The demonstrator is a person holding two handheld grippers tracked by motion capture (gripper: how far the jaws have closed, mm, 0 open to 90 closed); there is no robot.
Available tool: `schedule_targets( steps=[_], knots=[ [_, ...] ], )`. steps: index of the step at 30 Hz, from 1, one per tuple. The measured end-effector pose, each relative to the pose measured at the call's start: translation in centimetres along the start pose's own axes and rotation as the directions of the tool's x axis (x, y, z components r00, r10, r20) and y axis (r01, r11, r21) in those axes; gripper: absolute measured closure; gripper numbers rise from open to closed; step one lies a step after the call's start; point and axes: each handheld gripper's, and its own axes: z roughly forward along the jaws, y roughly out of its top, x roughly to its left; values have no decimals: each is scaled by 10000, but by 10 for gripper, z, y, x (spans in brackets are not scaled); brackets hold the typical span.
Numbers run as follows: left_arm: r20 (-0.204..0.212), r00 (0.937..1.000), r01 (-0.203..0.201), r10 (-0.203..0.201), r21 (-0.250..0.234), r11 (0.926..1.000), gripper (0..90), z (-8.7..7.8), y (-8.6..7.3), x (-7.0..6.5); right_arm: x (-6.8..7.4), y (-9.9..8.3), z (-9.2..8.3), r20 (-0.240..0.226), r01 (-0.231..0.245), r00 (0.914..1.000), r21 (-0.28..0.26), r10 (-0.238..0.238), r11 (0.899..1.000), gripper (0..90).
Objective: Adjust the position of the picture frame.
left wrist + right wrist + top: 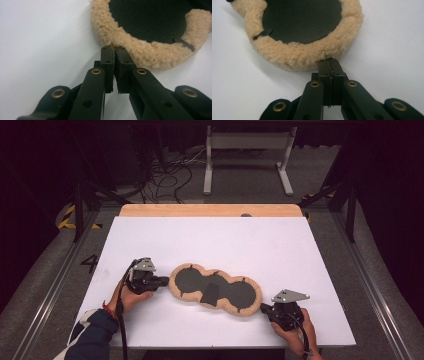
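A tan fleece pad point(215, 290), shaped like two joined rounds with black insides, lies flat on the white table point(210, 240). A black flap point(211, 294) lies across its waist. My left gripper point(167, 281) is at the pad's left end. In the left gripper view its jaws point(114, 47) stand nearly together, with a tuft of the fleece rim point(150, 50) pinched between the tips. My right gripper point(262, 308) is at the pad's right end. In the right gripper view its jaws point(329, 60) are pressed fully together, tips touching the fleece rim point(302, 52).
A wooden strip point(210, 210) borders the table's far edge. Beyond it on the floor stand a white metal frame point(247, 150) and loose cables point(165, 175). Bare white table surrounds the pad on all sides.
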Motion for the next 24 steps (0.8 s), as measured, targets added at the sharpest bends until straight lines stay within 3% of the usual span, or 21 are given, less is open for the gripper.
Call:
schedule_targets(
  steps=[4, 10, 24],
  knots=[
    [60, 9999, -157, 157, 2, 9999, 876, 1, 0, -3, -5, 2, 2, 214, -76, 9997, -41, 77, 10000, 900],
    [50, 10000, -71, 71, 0, 10000, 871, 3, 1, -11, -21, 10, 9, 603, -325, 9976, -182, 336, 9993, 900],
    [-520, 9984, -235, 234, -8, 9997, 847, 10, 8, -17, -43, 17, 16, 745, -308, 9967, -291, 329, 9991, 900]
  ],
)
